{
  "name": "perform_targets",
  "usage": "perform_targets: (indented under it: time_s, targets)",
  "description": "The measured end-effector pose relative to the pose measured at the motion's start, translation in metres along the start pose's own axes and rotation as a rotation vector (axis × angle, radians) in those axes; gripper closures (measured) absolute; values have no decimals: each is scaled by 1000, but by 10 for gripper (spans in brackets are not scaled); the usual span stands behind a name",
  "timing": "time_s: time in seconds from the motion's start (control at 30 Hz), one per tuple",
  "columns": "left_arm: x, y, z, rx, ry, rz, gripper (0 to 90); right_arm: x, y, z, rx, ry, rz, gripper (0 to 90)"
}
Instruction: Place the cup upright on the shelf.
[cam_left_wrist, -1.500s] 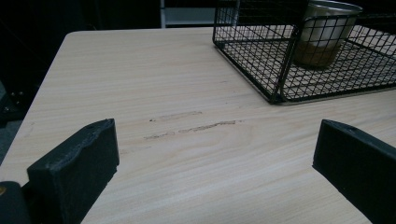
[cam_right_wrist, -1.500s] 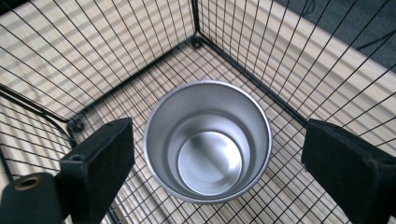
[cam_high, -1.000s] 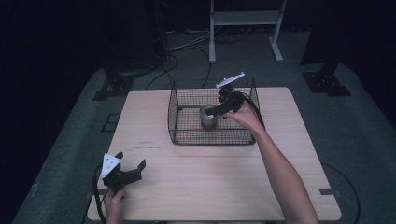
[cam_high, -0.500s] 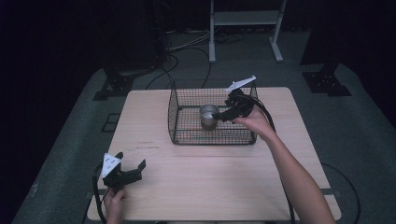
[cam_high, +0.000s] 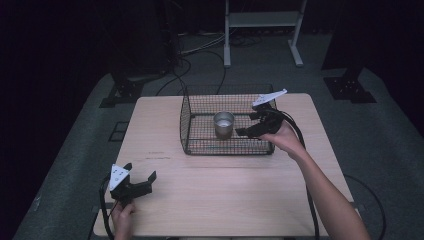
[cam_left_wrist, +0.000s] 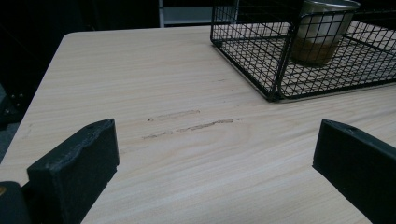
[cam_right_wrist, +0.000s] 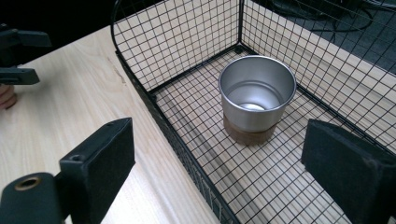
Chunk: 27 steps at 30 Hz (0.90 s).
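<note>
the right gripper (cam_high: 248, 131), jaws spread and empty, sits just right of the upright metal cup (cam_high: 223, 124) in the wire basket (cam_high: 227, 148).

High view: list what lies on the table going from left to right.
left gripper → wire basket → metal cup standing inside the basket → right gripper, open, reaching over the basket's right end.

1. A pale wooden desk (cam_high: 210, 200) with faint scuff marks (cam_left_wrist: 189, 123) near its left front.
2. Grey carpeted floor (cam_high: 385, 150) around it.
3. A white metal stand (cam_high: 262, 30) behind, with black cables (cam_high: 195, 50) on the floor.
</note>
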<state>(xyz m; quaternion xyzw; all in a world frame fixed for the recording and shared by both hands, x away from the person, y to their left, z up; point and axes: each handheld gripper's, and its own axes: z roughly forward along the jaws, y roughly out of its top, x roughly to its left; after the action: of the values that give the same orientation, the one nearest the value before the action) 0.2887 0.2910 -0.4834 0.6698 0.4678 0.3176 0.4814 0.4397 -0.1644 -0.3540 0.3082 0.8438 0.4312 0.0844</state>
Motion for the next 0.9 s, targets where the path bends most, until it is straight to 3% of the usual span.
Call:
perform_targets:
  time_s: [0.57, 0.9]
  targets:
    - [-1, 0, 0, 0, 0, 2, 0, 6, -25, -15, 9, 19, -10, 90]
    - [-1, 0, 1, 4, 5, 8, 0, 3, -42, -28, -14, 26, 11, 90]
